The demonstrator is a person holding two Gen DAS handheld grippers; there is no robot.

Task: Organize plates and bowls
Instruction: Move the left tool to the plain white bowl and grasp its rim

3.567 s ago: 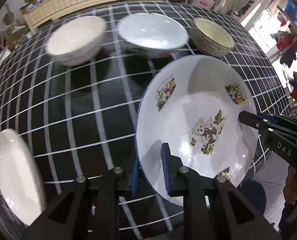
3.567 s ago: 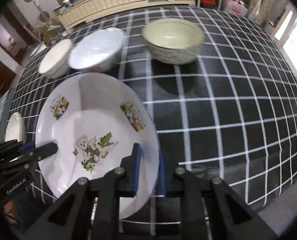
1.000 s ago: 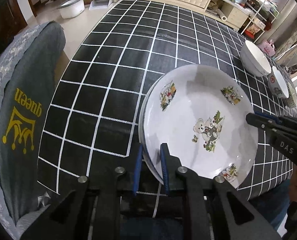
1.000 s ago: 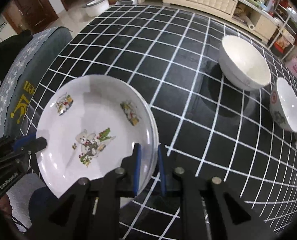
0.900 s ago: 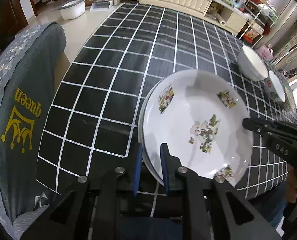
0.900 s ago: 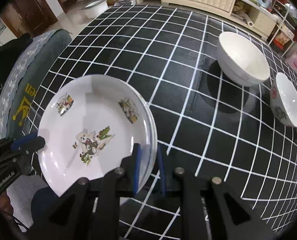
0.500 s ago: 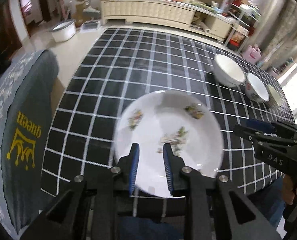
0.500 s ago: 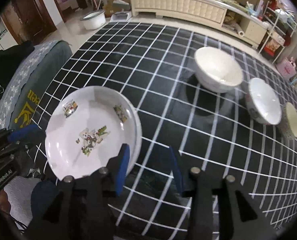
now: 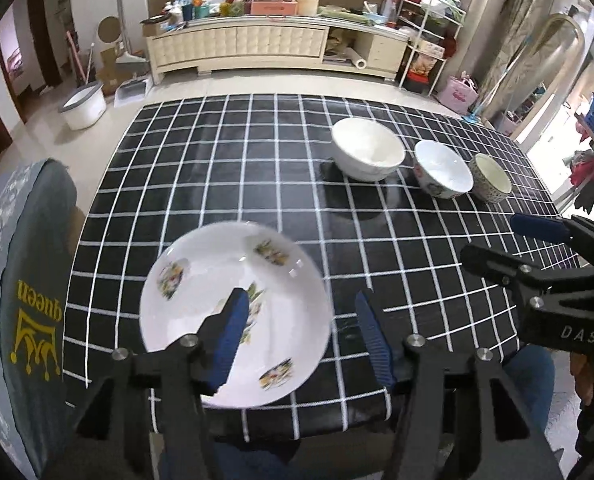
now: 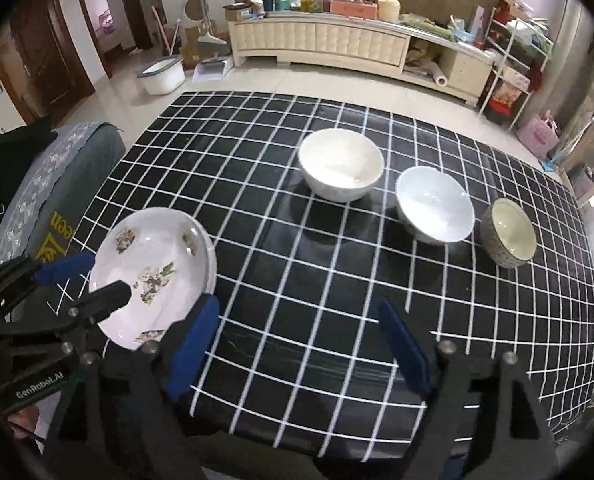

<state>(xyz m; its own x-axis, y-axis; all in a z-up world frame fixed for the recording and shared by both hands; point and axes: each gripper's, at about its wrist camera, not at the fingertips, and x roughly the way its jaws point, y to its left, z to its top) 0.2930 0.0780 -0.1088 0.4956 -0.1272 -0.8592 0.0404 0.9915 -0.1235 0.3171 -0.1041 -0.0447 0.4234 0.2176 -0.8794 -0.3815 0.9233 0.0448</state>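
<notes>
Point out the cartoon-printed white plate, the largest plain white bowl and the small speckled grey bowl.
Cartoon-printed white plate (image 10: 153, 256): right wrist view, bare centre of its well.
Largest plain white bowl (image 10: 341, 160): right wrist view, inside surface.
Small speckled grey bowl (image 10: 511, 230): right wrist view, pale inside.

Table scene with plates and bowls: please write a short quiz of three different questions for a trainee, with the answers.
1. True or false: the left gripper clamps the cartoon plate.
2. How many bowls stand in a row on the checked tablecloth?
3. Which bowl is nearest the plate? A) large white bowl B) middle white bowl C) small patterned bowl

Key: 1. False: its jaws are opening and the plate lies free on another plate. The right gripper jaws are opening too, nothing between them. 2. Three. 3. A.
</notes>
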